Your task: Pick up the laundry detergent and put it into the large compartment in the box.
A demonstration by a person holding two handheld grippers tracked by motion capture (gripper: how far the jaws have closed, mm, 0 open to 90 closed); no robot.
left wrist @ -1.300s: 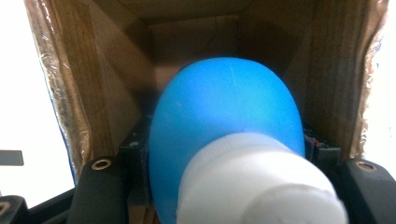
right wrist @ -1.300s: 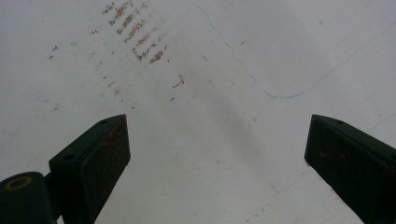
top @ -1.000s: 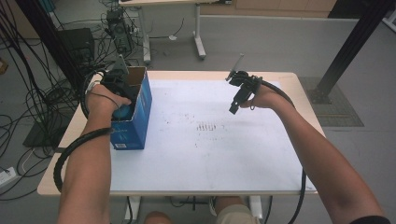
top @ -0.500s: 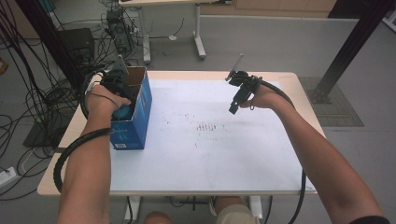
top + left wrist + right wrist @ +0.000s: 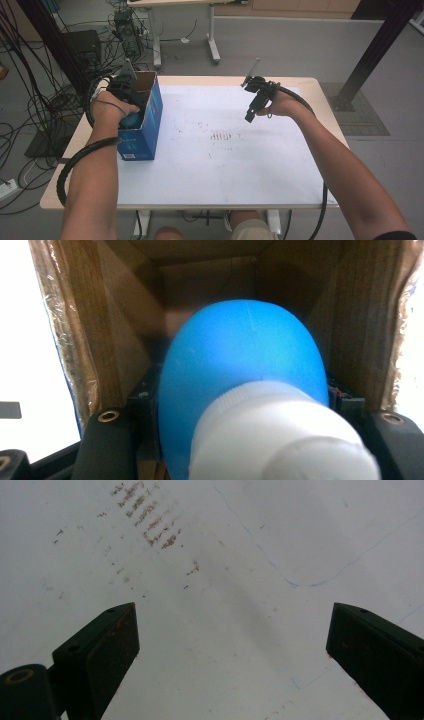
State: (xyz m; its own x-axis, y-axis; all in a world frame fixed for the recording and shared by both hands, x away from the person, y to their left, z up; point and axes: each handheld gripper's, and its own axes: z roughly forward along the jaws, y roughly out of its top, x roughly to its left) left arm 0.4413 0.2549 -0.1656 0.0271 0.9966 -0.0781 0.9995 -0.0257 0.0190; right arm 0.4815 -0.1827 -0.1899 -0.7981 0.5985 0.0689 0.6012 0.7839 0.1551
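Both forearms reach forward over the white table (image 5: 210,170): the left gripper (image 5: 131,100) is dipped into the open blue box (image 5: 145,131) at the table's left edge, pinching a blue bottle (image 5: 245,370) with a white cap (image 5: 280,435). The right gripper (image 5: 252,102) hangs above bare tabletop toward the far right, jaws spread wide, with open surface all around it.

A light wooden table (image 5: 320,90) carried a white sheet (image 5: 225,165) and, at its left edge, a blue cardboard box (image 5: 145,132).
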